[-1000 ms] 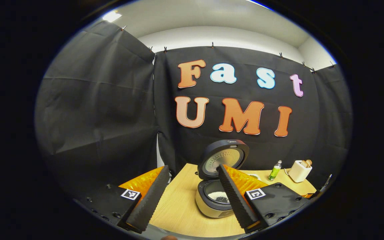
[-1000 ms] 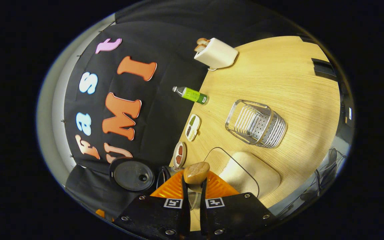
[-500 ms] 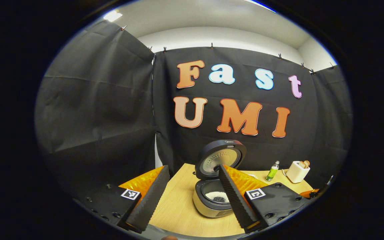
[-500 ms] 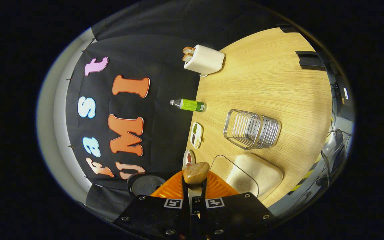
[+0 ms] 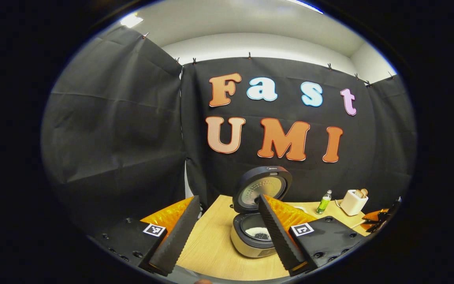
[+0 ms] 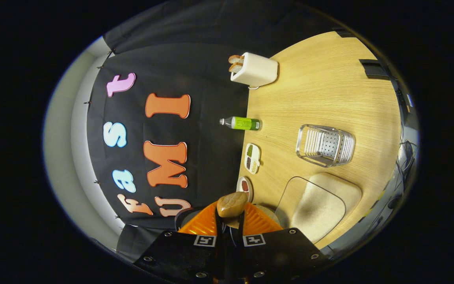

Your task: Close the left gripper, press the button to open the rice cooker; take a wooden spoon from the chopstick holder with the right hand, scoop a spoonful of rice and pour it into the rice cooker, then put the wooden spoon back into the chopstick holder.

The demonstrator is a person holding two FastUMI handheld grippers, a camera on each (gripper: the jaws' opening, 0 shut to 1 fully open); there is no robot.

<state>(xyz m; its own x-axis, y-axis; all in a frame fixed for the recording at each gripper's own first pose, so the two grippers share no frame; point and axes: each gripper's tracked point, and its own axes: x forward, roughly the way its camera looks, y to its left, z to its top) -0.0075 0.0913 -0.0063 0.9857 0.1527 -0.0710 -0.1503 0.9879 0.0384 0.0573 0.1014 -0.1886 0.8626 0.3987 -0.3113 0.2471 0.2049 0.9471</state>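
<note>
While R tongs grip spoon

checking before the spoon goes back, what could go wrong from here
The right gripper grips the wooden spoon close to its bowl, so the handle could miss the narrow mouth of the chopstick holder and tip that light wire basket.

The container of rice lies between gripper and holder; a low swing could knock it.

The rice cooker lid stands open, so a stray move by the left gripper could bump it.

No text is legible; the rice cooker lid carries a small mark too tiny to read.
</note>
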